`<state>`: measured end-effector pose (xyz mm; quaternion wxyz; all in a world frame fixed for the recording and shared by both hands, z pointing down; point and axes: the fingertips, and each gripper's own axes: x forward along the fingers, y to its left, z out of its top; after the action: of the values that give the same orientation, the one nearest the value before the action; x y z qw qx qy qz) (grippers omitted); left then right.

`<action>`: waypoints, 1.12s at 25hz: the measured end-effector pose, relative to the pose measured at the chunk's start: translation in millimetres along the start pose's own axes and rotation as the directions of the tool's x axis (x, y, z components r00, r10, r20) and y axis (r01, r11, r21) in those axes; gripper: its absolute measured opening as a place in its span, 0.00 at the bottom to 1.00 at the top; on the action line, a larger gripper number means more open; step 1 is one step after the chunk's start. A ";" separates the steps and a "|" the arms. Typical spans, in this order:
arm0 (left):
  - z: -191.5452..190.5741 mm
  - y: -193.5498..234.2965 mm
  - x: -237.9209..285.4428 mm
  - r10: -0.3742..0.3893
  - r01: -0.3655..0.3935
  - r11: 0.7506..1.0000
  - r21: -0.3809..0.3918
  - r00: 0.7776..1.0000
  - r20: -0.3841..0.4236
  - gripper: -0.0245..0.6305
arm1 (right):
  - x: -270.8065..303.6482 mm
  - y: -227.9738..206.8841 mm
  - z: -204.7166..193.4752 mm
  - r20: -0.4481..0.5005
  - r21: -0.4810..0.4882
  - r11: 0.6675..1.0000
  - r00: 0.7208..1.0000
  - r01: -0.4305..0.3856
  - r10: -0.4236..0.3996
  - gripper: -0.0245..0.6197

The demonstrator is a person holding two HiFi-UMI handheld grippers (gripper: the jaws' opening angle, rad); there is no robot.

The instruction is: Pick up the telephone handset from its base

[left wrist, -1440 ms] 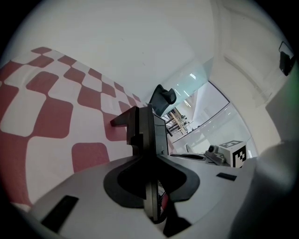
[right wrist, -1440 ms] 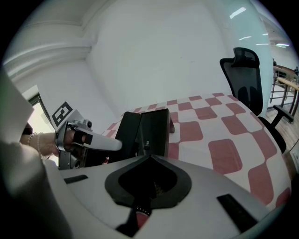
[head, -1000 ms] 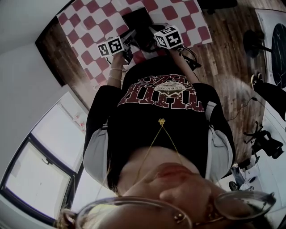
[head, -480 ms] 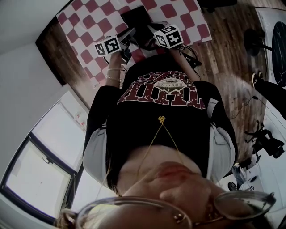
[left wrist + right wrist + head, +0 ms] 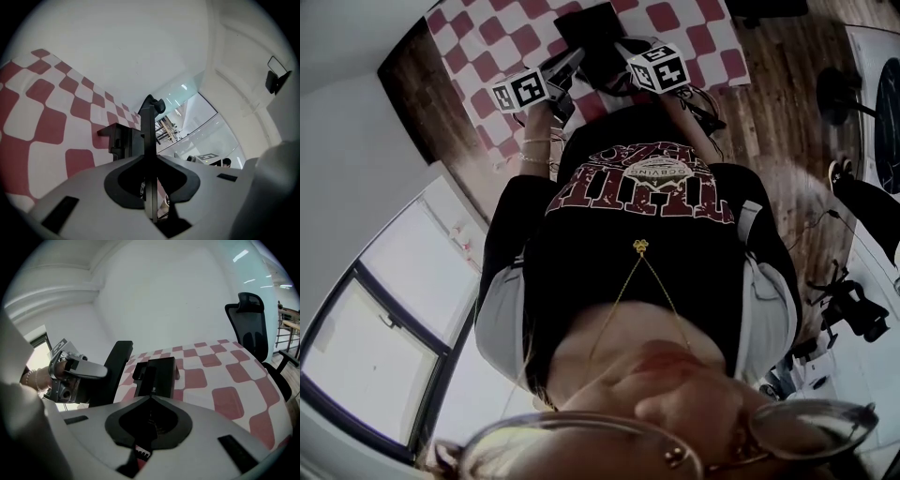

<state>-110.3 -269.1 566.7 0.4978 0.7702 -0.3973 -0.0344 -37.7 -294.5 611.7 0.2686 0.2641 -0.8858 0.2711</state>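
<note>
The black telephone base point(image 5: 157, 376) stands on the red-and-white checked cloth point(image 5: 220, 371), just ahead of my right gripper point(image 5: 150, 401). That gripper's jaws blend into the dark base, so their state is unclear. My left gripper point(image 5: 150, 159) is shut on the black handset point(image 5: 149, 122), seen edge-on as a thin upright bar. In the right gripper view the handset point(image 5: 110, 373) is a tall black slab held off the base, to its left. In the head view the left gripper point(image 5: 567, 64) and right gripper point(image 5: 621, 58) flank the base point(image 5: 591, 26).
A black office chair point(image 5: 251, 329) stands past the table's right edge. White walls lie behind the table. Wooden floor point(image 5: 787, 112) and dark cables point(image 5: 708, 103) lie to the right in the head view, a window point(image 5: 384, 347) to the left.
My left gripper has lifted the handset upward, away from the base. The right gripper has stayed by the base.
</note>
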 end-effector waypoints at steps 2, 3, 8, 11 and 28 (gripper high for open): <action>0.5 -3.1 -2.0 -0.003 0.003 1.000 0.003 1.000 0.004 0.16 | -0.6 -0.8 1.2 0.000 0.000 1.000 1.000 0.001 -0.001 0.07; 1.5 -5.0 -3.1 -0.006 0.006 1.000 0.003 1.000 0.010 0.16 | -0.9 -1.5 1.9 0.001 0.000 1.000 1.000 0.002 -0.002 0.07; 4.0 -9.4 -11.8 -0.014 0.014 1.000 0.002 0.999 0.029 0.16 | 0.0 -0.2 1.7 0.006 0.001 1.000 1.000 0.010 -0.010 0.07; 3.9 -10.0 -17.8 -0.023 0.024 1.000 -0.011 0.999 0.041 0.16 | 1.2 3.4 1.5 0.011 0.000 1.000 1.000 0.012 -0.012 0.07; 19.0 -40.9 -30.8 -0.094 0.098 0.994 -0.038 0.991 0.091 0.16 | -4.8 1.0 3.0 0.037 0.018 1.000 0.999 0.013 -0.014 0.07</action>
<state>-116.1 -255.5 514.2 0.4938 0.7752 -0.3808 -0.1010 -35.9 -294.2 606.3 0.2515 0.2773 -0.8865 0.2721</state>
